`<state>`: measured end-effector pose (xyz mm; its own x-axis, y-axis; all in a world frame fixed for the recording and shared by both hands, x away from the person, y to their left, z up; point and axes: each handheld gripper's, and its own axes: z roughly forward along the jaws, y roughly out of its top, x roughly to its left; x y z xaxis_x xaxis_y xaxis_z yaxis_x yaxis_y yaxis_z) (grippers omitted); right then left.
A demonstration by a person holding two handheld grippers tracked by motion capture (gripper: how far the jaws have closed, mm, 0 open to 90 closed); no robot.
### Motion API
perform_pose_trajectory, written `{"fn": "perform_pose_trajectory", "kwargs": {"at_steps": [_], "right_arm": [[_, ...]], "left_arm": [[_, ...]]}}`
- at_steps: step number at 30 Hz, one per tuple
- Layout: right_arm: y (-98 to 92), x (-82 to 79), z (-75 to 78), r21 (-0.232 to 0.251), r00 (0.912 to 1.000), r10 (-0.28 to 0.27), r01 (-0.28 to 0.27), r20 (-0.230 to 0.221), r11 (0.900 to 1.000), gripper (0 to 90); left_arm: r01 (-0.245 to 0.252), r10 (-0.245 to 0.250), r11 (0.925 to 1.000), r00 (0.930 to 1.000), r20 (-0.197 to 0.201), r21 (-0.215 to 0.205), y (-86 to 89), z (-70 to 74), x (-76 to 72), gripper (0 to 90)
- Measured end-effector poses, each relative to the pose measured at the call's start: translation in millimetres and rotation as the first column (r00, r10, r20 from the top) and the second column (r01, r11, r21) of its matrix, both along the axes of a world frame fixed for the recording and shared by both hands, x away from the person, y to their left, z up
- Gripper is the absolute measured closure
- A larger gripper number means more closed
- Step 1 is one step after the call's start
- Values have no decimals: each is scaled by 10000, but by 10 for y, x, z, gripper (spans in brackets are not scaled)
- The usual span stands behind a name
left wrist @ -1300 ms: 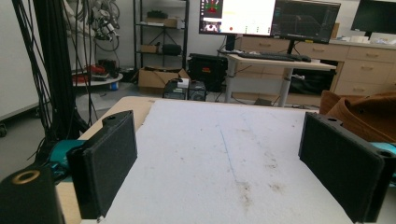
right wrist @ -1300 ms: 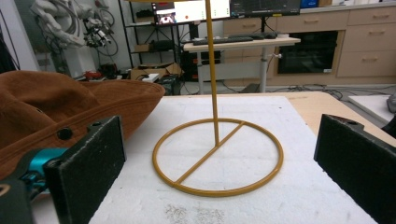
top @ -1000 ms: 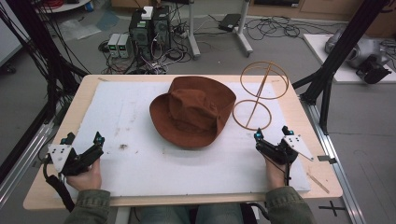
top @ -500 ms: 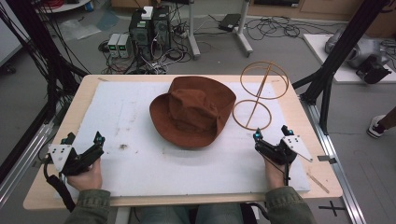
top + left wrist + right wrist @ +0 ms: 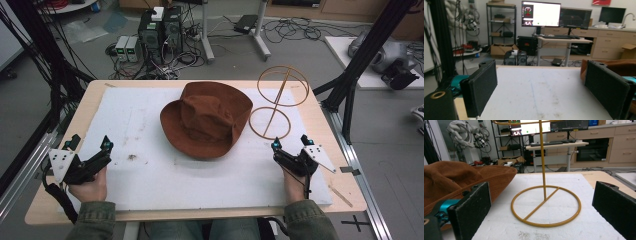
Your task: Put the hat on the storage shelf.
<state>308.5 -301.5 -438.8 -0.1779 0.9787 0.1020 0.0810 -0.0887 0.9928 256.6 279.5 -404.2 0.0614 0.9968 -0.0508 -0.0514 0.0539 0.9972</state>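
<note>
Grey floor (image 5: pixel 310 55) with cable clutter at 12 o'clock; monitors (image 5: pixel 541 13) on a standing table; wooden cabinets (image 5: pixel 610 41) behind.

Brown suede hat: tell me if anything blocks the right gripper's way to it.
Nothing visible does. The right gripper rests open near the table's front right; bare white mat lies between it and the brown suede hat. The gold wire hat stand stands beyond the gripper, right of the hat, off that line.

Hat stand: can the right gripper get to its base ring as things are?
Probably yes. The right gripper rests open on the white mat, with the hat stand just ahead. In the right gripper view only bare mat lies between jaws and ring; the brown hat sits off to one side.
</note>
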Motion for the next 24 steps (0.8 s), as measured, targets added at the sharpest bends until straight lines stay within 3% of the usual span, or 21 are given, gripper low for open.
{"fn": "perform_pose_trajectory", "kwargs": {"at_steps": [5,9,11,14,16,19,24], "right_arm": [[3,3,-4,-25,10000,33,-33,53,10000,18],[-4,0,-1,99,9999,-11,10,131,10000,18],[-3,-3,-1,187,10000,14,-16,84,9998,18],[-6,4,-4,143,10000,28,-29,85,9999,19],[-4,4,-4,192,9999,-44,42,96,9998,18],[-8,-12,6,306,9997,-101,95,208,9995,18],[-11,1,-2,394,9998,-35,28,179,9992,18]], "left_arm": [[763,-763,9970,9971,-44,121,-100,153,64,118],[1094,-1092,9938,9940,-90,181,-215,257,210,118],[1457,-1456,9892,9893,-87,186,-357,405,331,118],[1768,-1765,9836,9842,-113,351,-490,515,411,118],[2289,-2275,9726,9731,-357,416,-632,617,509,121],[3124,-3043,9475,9465,-1077,688,-837,732,665,124],[3868,-3694,9179,9145,-1652,889,-1129,870,839,124]]}}
